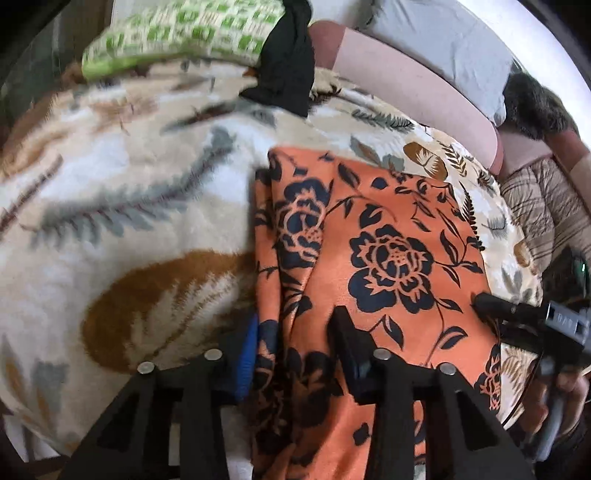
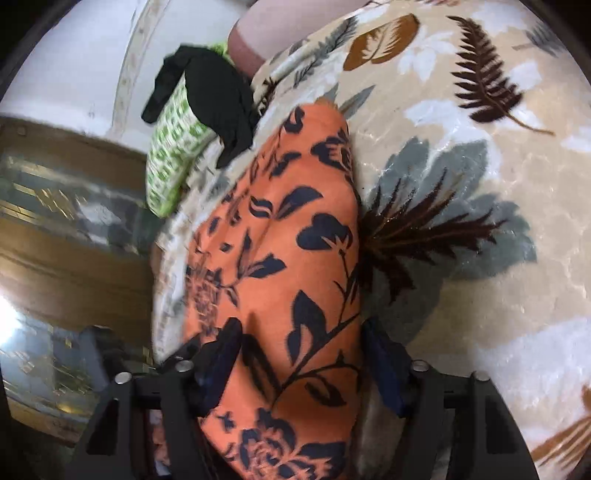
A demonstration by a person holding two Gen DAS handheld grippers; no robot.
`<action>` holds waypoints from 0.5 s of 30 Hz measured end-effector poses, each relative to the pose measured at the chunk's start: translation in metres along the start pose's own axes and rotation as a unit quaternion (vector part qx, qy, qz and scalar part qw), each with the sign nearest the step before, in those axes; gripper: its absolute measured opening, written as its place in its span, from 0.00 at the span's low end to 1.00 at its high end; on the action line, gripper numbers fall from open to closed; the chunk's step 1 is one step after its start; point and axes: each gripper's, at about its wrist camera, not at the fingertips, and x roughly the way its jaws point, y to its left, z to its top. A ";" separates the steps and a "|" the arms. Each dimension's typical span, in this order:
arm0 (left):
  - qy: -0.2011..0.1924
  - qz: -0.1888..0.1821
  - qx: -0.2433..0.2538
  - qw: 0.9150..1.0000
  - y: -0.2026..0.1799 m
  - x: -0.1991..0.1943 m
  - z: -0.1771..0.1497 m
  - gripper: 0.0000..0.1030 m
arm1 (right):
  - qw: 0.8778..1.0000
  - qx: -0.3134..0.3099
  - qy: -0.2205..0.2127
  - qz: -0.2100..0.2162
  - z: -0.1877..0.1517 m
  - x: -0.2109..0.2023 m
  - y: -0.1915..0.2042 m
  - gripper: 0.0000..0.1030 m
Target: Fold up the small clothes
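Observation:
An orange garment with dark blue flowers [image 1: 388,229] [image 2: 280,236] lies folded lengthways on a leaf-patterned blanket [image 1: 129,184] [image 2: 461,177]. My left gripper [image 1: 295,325] straddles the garment's creased left edge: the blue pad stands beside the edge and the other finger rests on top of the cloth, with the jaws apart. My right gripper [image 2: 301,328] straddles the garment's near end, which humps up between its two spread fingers. One of the right gripper's fingers [image 1: 495,304] shows at the cloth's right edge in the left wrist view.
A green-checked cloth [image 1: 177,33] [image 2: 173,147] and a black garment [image 1: 288,62] [image 2: 218,99] lie at the blanket's far end. Pink and grey pillows [image 1: 406,92] line one side. The bed's edge drops to brown furniture [image 2: 74,258]. A hand [image 1: 565,391] holds the right gripper.

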 end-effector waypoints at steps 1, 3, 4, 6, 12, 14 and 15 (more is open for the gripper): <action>-0.008 0.004 0.006 1.000 -0.004 -0.007 0.000 0.39 | 1.000 -0.001 0.000 0.010 0.003 -0.003 0.001 0.59; -0.032 -0.013 0.015 0.999 -0.011 -0.025 -0.001 0.41 | 1.000 0.001 -0.008 0.020 0.010 -0.009 0.001 0.61; -0.037 -0.020 0.023 0.999 -0.016 -0.028 -0.003 0.43 | 1.000 0.007 -0.022 0.019 0.018 -0.014 -0.001 0.64; -0.033 -0.014 0.046 0.998 -0.026 -0.023 -0.007 0.44 | 0.998 0.033 -0.047 0.027 0.032 -0.016 -0.009 0.74; -0.009 0.036 0.063 0.997 -0.022 0.007 -0.014 0.44 | 0.995 0.079 0.004 0.062 0.083 0.039 -0.028 0.35; -0.008 0.038 0.063 0.997 -0.019 0.008 -0.016 0.44 | 0.997 0.042 -0.022 0.059 0.084 0.026 -0.007 0.32; -0.009 0.037 0.060 0.997 -0.017 0.011 -0.017 0.45 | 0.997 0.022 -0.038 0.055 0.081 0.021 0.000 0.32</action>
